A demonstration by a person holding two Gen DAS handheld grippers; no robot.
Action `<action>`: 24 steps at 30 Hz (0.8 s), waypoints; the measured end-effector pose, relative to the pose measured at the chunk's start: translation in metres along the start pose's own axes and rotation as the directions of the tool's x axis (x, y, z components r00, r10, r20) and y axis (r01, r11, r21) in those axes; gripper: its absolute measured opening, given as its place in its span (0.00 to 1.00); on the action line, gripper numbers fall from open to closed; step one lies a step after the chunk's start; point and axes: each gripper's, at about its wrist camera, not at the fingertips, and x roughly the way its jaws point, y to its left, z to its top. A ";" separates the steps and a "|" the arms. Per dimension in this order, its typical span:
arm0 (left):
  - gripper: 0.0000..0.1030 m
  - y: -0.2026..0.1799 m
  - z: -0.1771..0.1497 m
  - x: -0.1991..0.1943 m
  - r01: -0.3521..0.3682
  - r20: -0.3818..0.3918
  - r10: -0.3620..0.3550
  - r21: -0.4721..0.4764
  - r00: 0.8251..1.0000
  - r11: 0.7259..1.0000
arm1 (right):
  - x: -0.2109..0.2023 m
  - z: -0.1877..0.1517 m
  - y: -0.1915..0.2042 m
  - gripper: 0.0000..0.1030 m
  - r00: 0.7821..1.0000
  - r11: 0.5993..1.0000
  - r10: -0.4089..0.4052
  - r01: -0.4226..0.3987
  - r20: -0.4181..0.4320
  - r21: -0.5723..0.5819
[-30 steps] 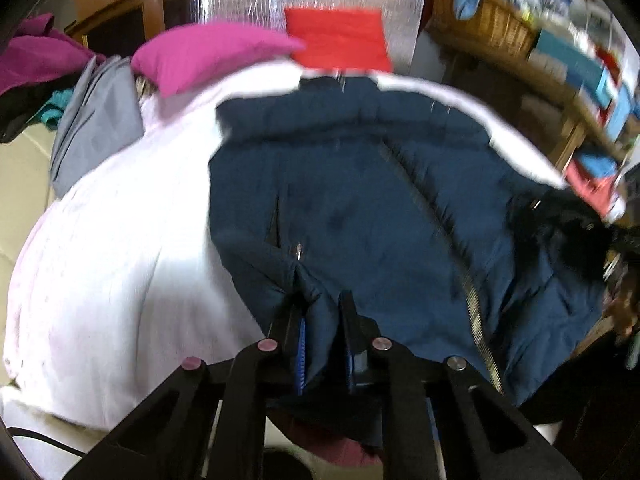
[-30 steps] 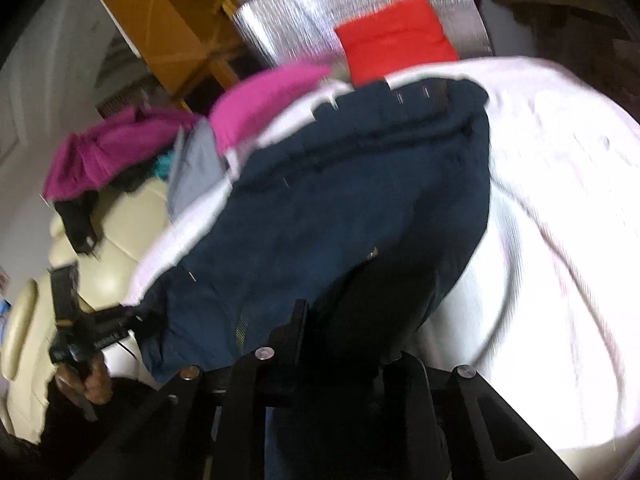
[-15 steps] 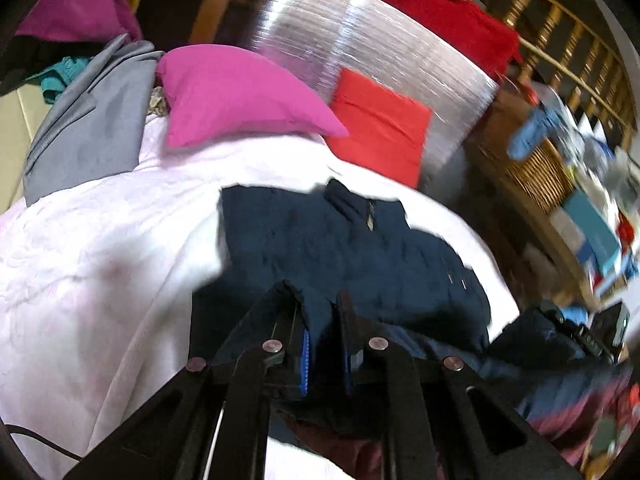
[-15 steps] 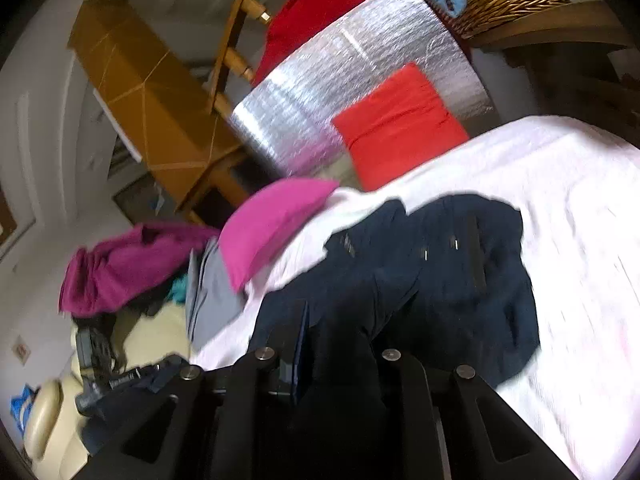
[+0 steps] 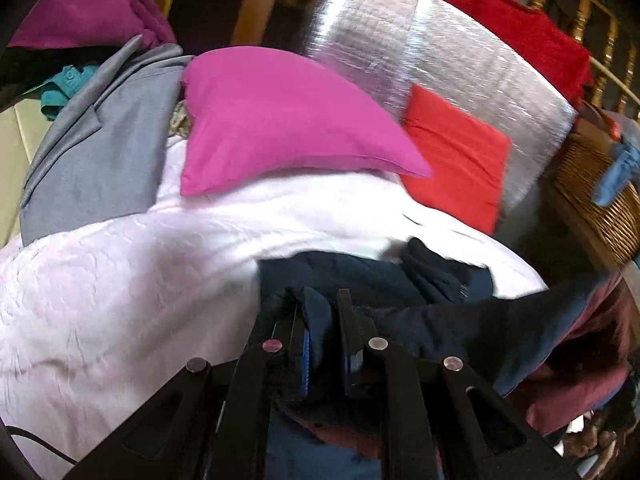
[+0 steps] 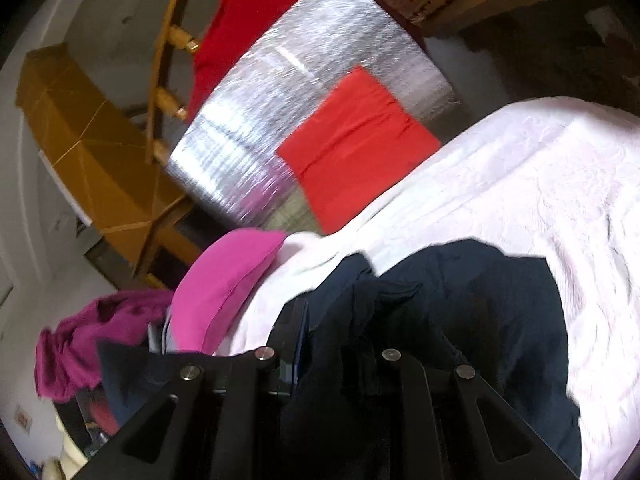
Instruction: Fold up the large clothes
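Closest to me, my left gripper (image 5: 322, 320) has its jaws clamped on a bunched fold of the navy jacket (image 5: 384, 280), the cloth pinched between the two blue pads. My right gripper (image 6: 324, 320) is buried in the same dark fabric; its jaws are pressed onto a thick wad of the jacket (image 6: 480, 320), and the right-hand finger is hidden under the cloth.

In the left view the jacket sags off to the right between the two grippers, showing a maroon lining (image 5: 580, 380) at the lower right. The rest of it lies on the white bedspread (image 5: 120, 280) just ahead of the jaws, with the collar end and its zipper (image 5: 464, 290) turned toward the head of the bed. From the right view the garment spreads ahead and rightward over the bedspread (image 6: 540, 180); I cannot tell its long axis, as it is crumpled.

Beyond the jacket, a magenta pillow (image 5: 280, 120) sits on the bed, with a grey garment (image 5: 92, 152) beside it to the left. A red cushion (image 5: 456, 160) leans against a silver foil panel (image 5: 420, 60). A red cloth (image 5: 520, 28) hangs on the wooden railing (image 5: 608, 44) behind, and a wicker basket (image 5: 596, 196) stands at the far right.
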 end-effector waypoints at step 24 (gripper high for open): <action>0.81 0.058 0.038 0.044 0.305 0.186 -0.255 -0.339 0.949 0.890 | 0.010 0.068 -0.134 0.95 0.933 0.801 0.254 -0.351 0.255 0.484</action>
